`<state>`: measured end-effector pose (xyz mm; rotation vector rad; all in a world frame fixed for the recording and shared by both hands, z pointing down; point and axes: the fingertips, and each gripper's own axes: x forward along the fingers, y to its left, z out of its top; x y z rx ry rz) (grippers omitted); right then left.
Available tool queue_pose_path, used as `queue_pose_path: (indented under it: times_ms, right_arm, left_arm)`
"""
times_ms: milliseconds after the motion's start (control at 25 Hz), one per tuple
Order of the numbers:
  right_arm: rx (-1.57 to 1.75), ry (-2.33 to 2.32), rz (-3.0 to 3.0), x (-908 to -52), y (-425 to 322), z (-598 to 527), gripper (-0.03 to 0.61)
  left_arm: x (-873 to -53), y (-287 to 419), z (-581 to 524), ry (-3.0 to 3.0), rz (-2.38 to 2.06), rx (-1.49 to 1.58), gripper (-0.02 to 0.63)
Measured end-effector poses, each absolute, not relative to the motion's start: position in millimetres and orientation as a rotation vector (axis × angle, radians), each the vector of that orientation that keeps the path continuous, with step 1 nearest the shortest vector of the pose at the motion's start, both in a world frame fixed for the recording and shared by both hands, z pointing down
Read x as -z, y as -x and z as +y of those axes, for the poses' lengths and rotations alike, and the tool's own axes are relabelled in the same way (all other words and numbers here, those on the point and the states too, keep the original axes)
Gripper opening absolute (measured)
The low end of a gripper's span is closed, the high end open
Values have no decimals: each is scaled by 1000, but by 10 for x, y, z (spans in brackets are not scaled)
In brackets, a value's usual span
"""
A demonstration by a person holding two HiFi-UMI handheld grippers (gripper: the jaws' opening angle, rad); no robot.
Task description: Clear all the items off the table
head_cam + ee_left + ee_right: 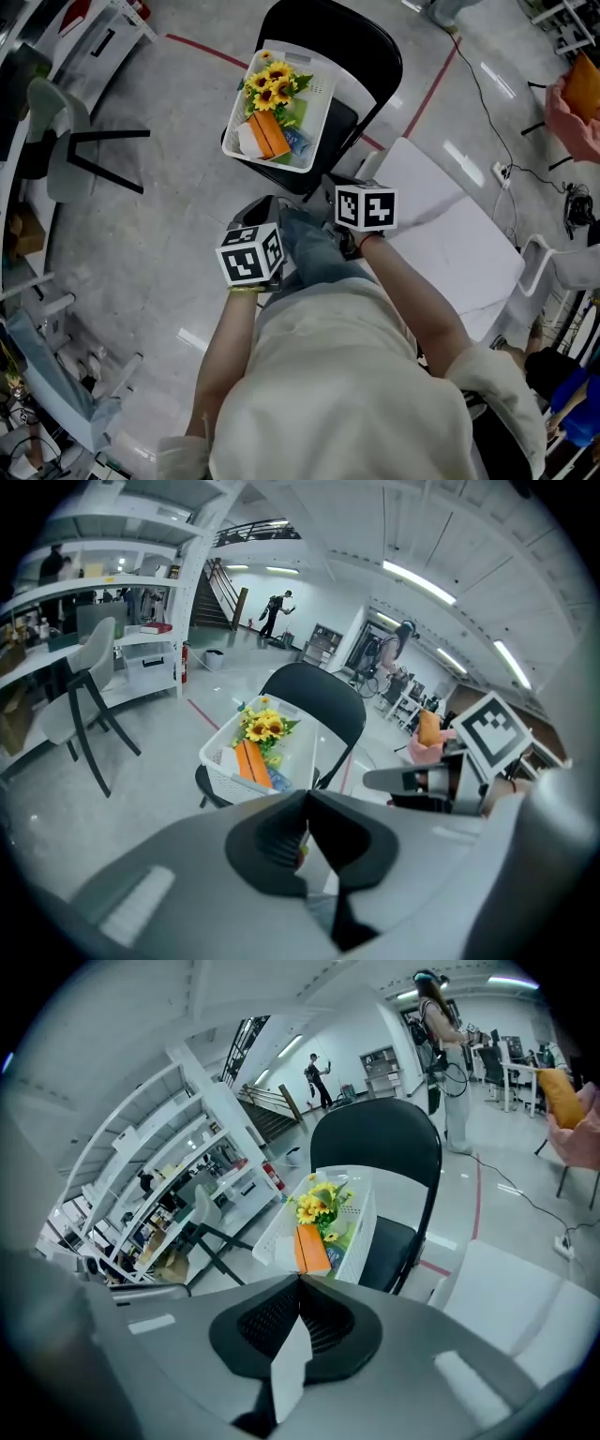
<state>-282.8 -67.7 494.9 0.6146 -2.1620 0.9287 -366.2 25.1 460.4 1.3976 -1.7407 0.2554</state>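
A white basket (322,101) stands on a black chair (370,52) and holds sunflowers (270,82), an orange box (268,136), a white item and a blue one. The white table (441,225) to its right shows a bare top. My left gripper (265,204) and right gripper (335,192) hover side by side near the person's lap, short of the chair. In the left gripper view the left gripper (307,801) has its jaws together with nothing clearly held, and it points at the basket (217,754). The right gripper (300,1285) is shut too; only a white sliver shows below its pads.
A grey chair (61,131) stands at the left beside desks and shelves (28,309). A red line (211,52) crosses the floor behind the black chair. Cables and a socket strip (506,171) lie on the floor at the right, and a pink seat (577,108) stands there. People stand far off.
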Motion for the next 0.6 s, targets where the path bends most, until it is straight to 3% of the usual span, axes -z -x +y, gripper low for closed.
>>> queue_pose_path:
  times_ms: [600]
  right_arm:
    - [-852,-773,-2226,-4596,1566,-228,-2]
  left_arm:
    - [-4403,2592,533,-1577,-1677,-288,9]
